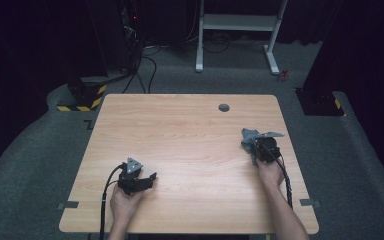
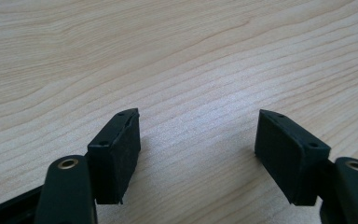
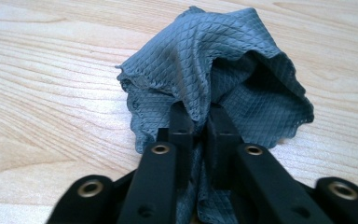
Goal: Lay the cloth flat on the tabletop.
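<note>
With its jaws pinched together on a fold of the cloth [image 3: 214, 79], the right gripper [image 3: 200, 119] has a grip worth testing: I'd lift slowly and straight, so the thin fabric doesn't slide out from between the pads. The cloth is grey-blue, quilted in small diamonds, soft and crumpled, bunching up just beyond the jaw tips with a wavy hemmed edge. The left gripper [image 2: 198, 140] rests with its jaws wide apart and nothing between them, flat black pads over bare wood. Beyond both stretches the table [image 1: 180, 125], pale and smooth-grained.
</note>
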